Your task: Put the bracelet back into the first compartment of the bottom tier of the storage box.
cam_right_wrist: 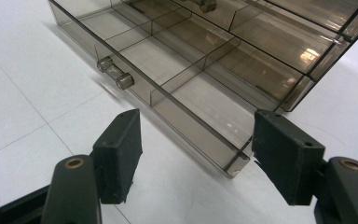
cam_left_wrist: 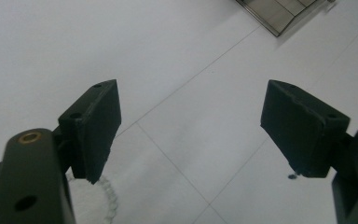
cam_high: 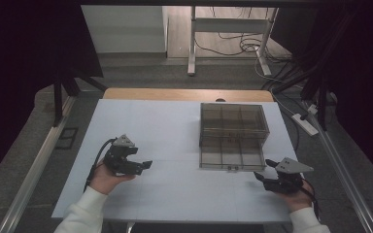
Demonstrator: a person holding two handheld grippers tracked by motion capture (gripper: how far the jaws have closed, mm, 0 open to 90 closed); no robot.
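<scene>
room: dark surroundings, grey floor, cables [cam_high: 233, 46] and a metal frame leg [cam_high: 192, 46] on the floor beyond the far edge
surface: white surface [cam_high: 165, 131] with thin seam lines, wooden strip along its far edge
organizer box: smoky transparent organizer box [cam_high: 233, 120] stands right of centre, toward the far side of the surface
drawer: lower drawer [cam_high: 230, 154] is pulled out toward the near side; split into compartments by clear dividers, compartments look empty in the right gripper view
drawer knobs: two small clear knobs [cam_right_wrist: 115, 72] on the drawer front, near its middle
left hand-held gripper: left hand-held gripper [cam_high: 143, 166] sits over the left half of the surface, well apart from the box, jaws pointing right; jaws wide apart, nothing between them, bare surface under them in the left gripper view
right hand-held gripper: right hand-held gripper [cam_high: 264, 171] is at the near right, just beside the drawer's near right corner, jaws pointing left toward it; jaws wide apart, no contact, the drawer corner [cam_right_wrist: 235, 165] lies beyond the gap in the right gripper view
hands: left hand [cam_high: 104, 179] and right hand [cam_high: 298, 196] come in from the near edge, white sleeves [cam_high: 85, 213]
cables on grippers: black cable [cam_high: 96, 165] trails from the left one back toward the sleeve
</scene>
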